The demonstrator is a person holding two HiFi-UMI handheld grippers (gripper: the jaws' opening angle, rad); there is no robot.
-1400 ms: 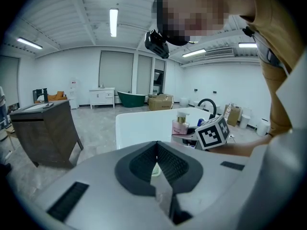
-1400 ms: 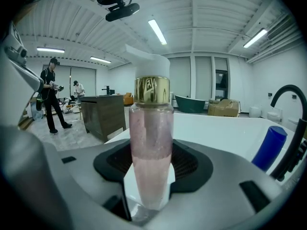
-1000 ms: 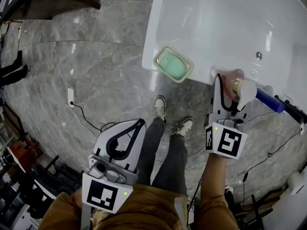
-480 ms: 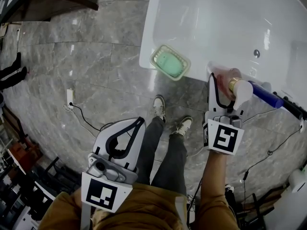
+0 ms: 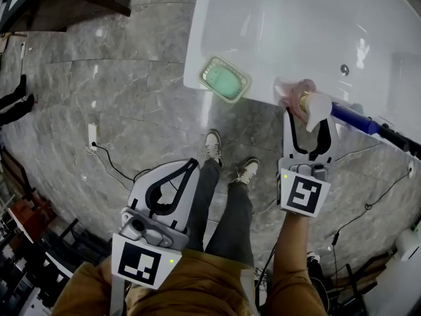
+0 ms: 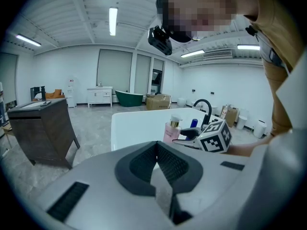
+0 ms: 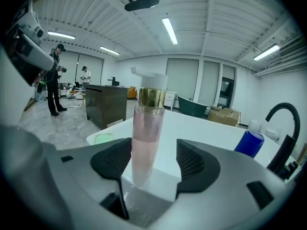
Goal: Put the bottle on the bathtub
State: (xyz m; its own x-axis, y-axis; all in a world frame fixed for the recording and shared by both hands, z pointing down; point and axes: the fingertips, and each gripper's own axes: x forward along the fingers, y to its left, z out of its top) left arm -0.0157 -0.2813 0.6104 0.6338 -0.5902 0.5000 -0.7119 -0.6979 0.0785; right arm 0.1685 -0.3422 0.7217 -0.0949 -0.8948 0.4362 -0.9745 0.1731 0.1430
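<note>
— Where is the bottle (image 5: 290, 95)?
— It stands upright on the near edge of the bathtub (image 5: 263, 25), between the pads of the right gripper (image 5: 308, 120).
— Gripped?
— No. Those jaws have just been opening and stand wide; one pad sits close by the bottle, the other is clear of it.
— And the left gripper (image 5: 189, 171)?
— Jaws closed together, nothing between them.
</note>
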